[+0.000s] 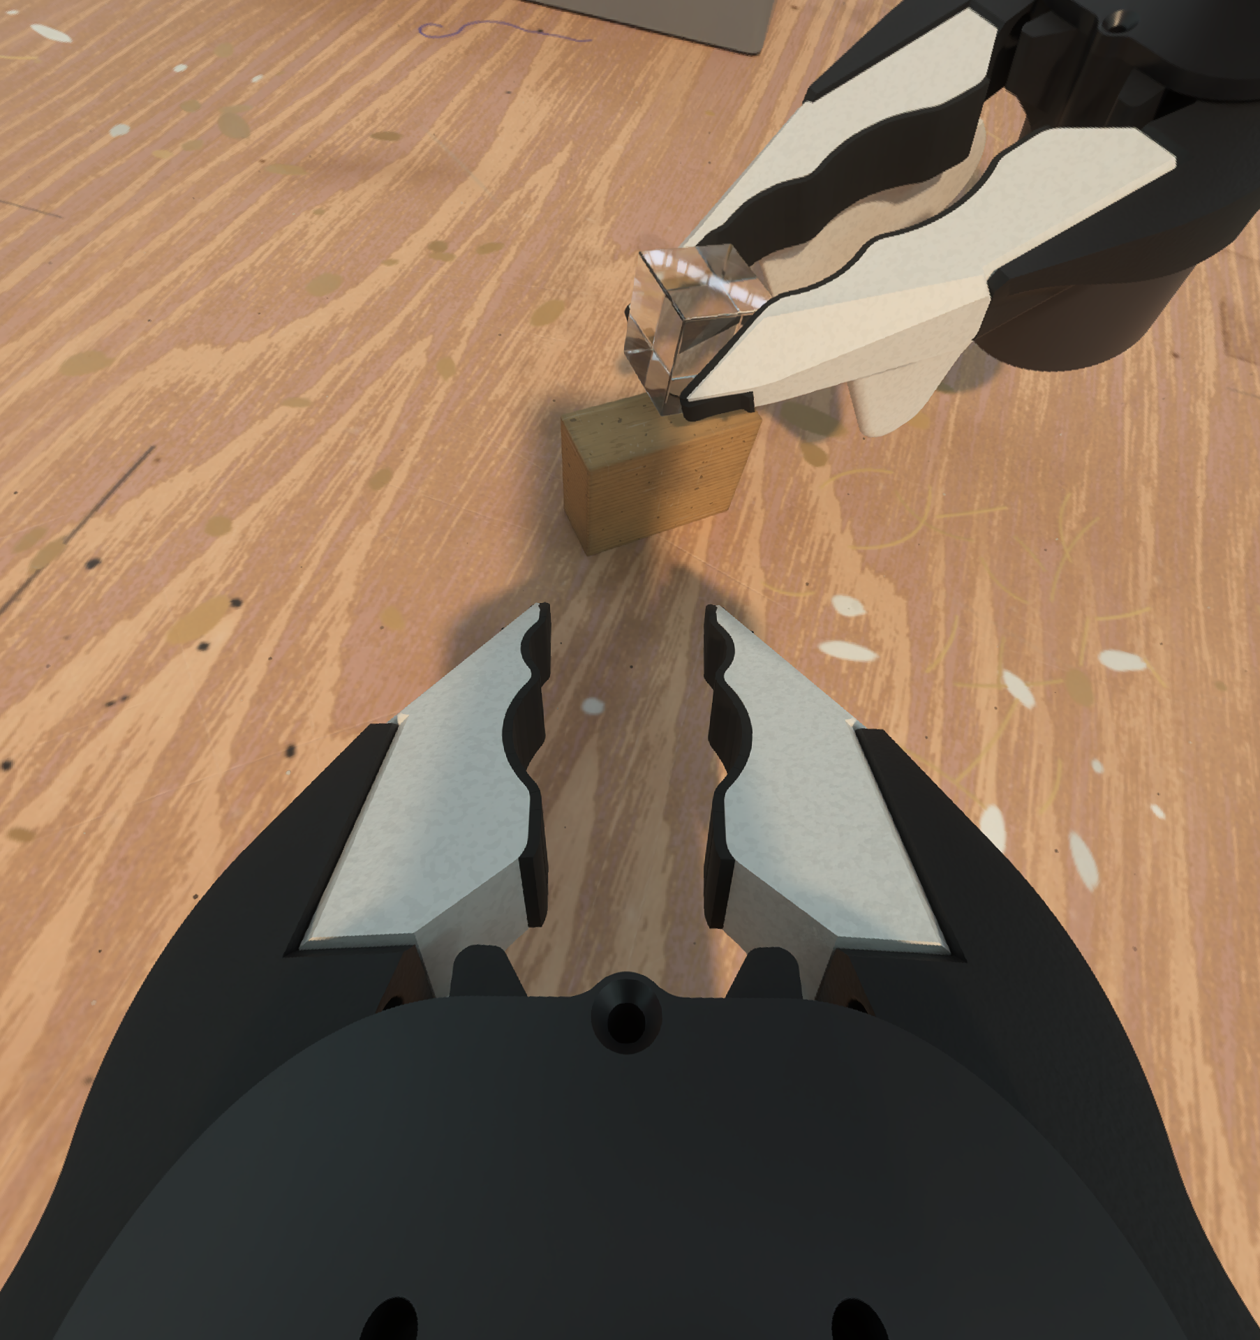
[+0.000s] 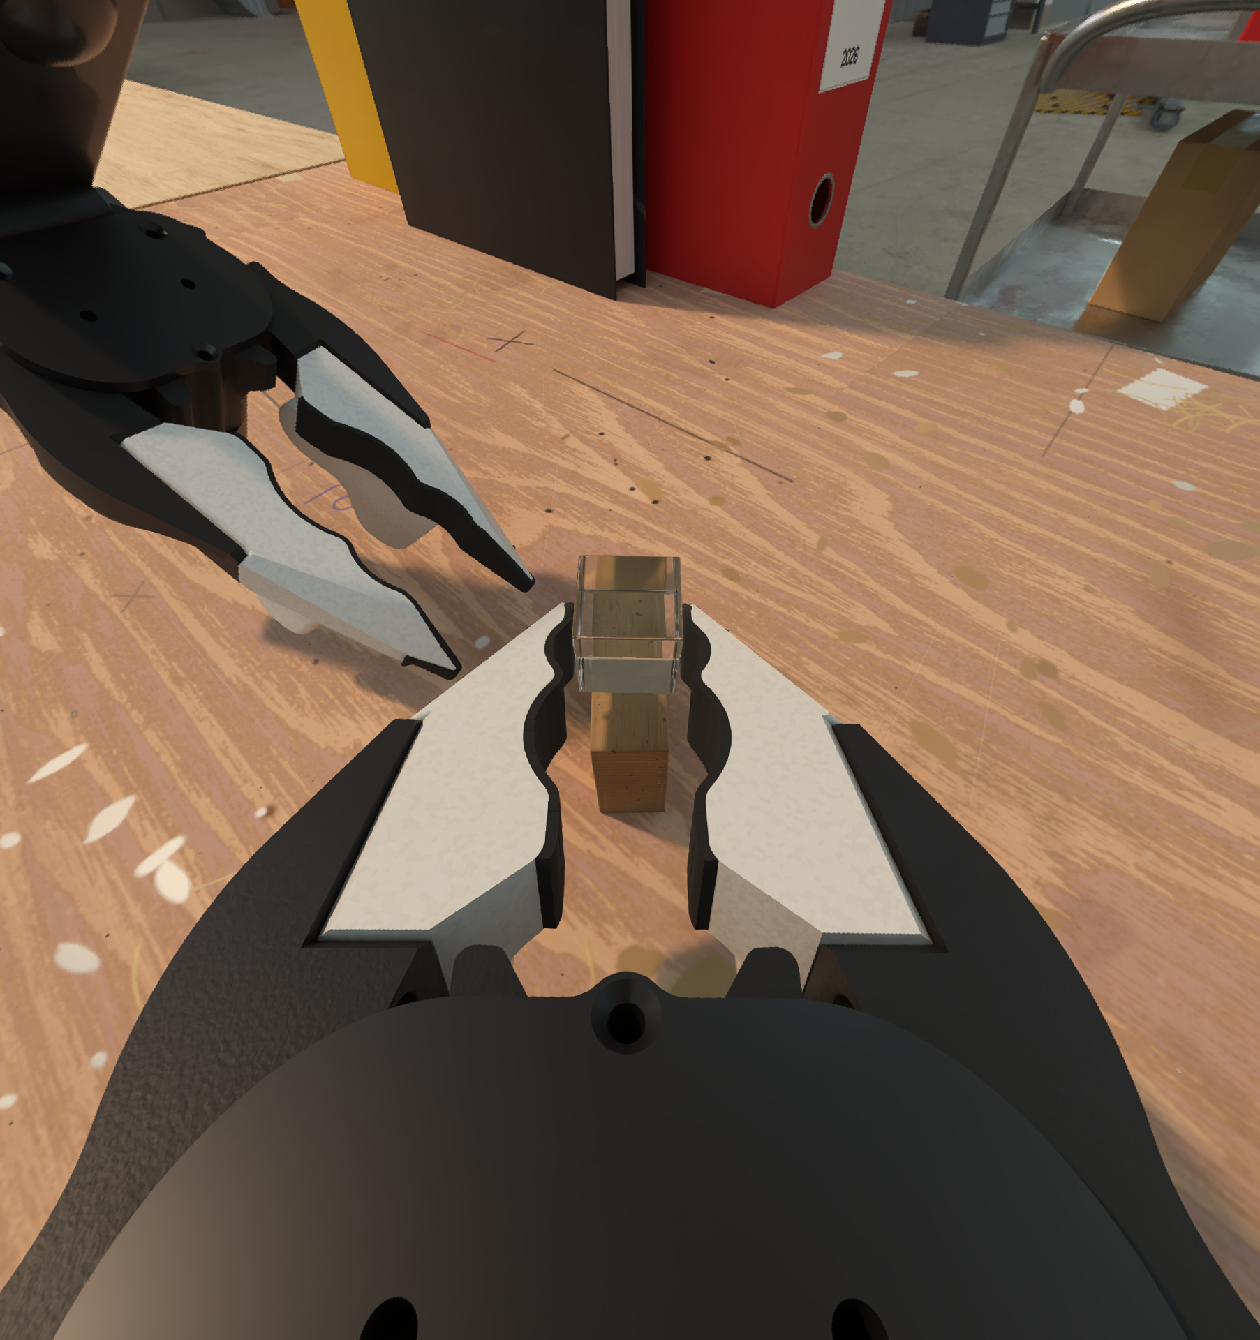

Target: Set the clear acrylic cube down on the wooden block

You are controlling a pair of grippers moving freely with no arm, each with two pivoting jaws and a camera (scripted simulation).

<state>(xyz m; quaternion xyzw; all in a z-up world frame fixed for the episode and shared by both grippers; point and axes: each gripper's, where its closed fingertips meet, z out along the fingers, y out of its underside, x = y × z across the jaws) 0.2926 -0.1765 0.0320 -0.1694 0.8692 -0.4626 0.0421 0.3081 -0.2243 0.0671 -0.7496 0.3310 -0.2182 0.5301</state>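
The clear acrylic cube (image 2: 627,631) sits between the fingertips of my right gripper (image 2: 627,613), which is shut on it. The cube is tilted and hangs right over the wooden block (image 2: 628,768), which stands on the plywood table (image 2: 975,652). In the left wrist view the cube (image 1: 685,319) has its lower corner at the far top edge of the block (image 1: 656,471); I cannot tell whether they touch. The right gripper (image 1: 688,323) comes in from the upper right. My left gripper (image 1: 628,613) is open and empty, just short of the block; it also shows in the right wrist view (image 2: 489,625).
Yellow (image 2: 347,94), black (image 2: 496,130) and red (image 2: 743,145) binders stand at the table's far edge. A metal cart (image 2: 1062,87) with a cardboard box (image 2: 1185,217) is beyond the right edge. A grey flat object (image 1: 685,22) lies at the top of the left wrist view.
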